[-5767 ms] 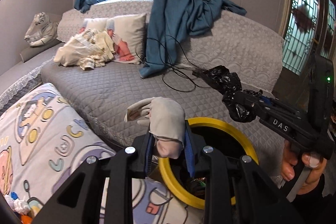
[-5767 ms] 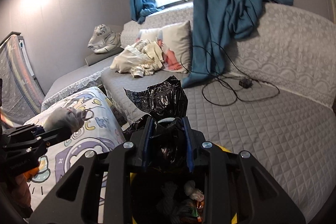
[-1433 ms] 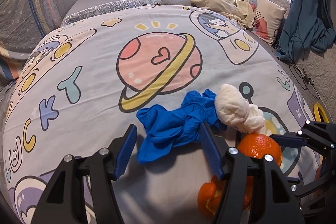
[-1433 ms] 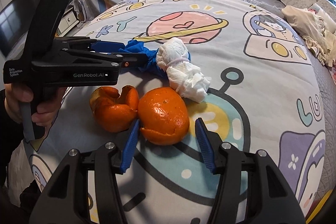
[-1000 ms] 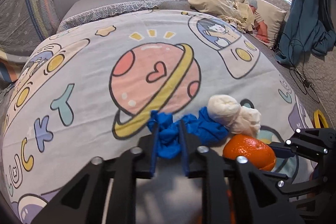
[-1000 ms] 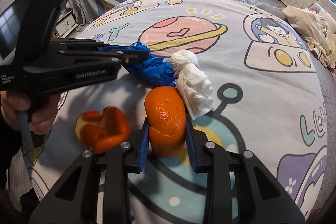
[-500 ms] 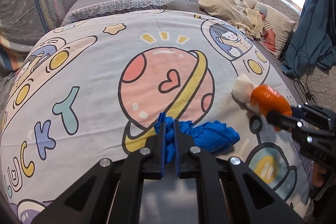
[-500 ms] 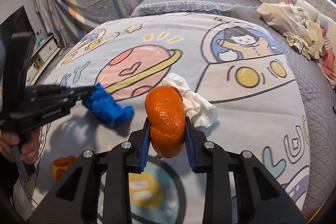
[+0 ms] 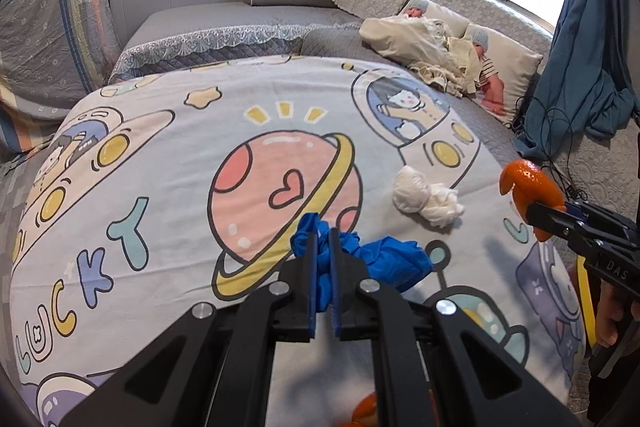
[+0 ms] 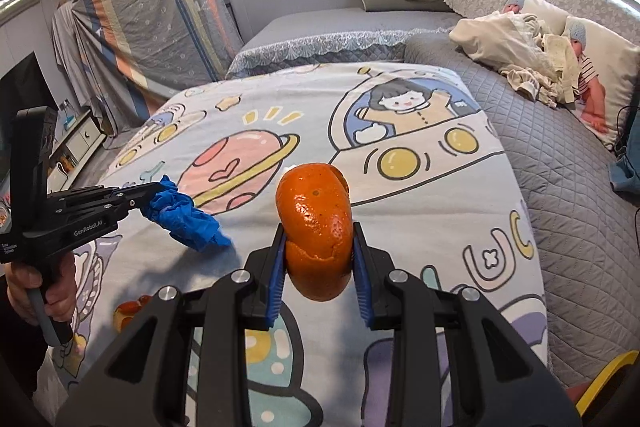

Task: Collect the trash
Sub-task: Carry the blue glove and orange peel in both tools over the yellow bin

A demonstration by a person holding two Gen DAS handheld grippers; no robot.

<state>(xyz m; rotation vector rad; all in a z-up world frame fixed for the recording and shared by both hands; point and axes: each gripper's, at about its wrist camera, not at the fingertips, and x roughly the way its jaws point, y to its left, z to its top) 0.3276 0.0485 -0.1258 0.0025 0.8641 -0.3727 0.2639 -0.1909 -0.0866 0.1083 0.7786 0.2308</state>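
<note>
Both grippers loaded, carrying trash off the bed

My left gripper (image 9: 324, 263) pinches the crumpled blue rubber glove (image 9: 384, 261), trailing rightward; my right gripper (image 10: 319, 259) clamps the hollow orange peel shell (image 10: 316, 227), long axis upright. Next I'd judge both go to the yellow-rimmed bin (image 10: 608, 373); white tissue wad (image 9: 424, 195) remains

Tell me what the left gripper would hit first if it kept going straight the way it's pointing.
Probably the cartoon bedspread, around the pink planet print; the left gripper, shut on the blue glove, points slightly downward across it. Depth is uncertain.
</note>
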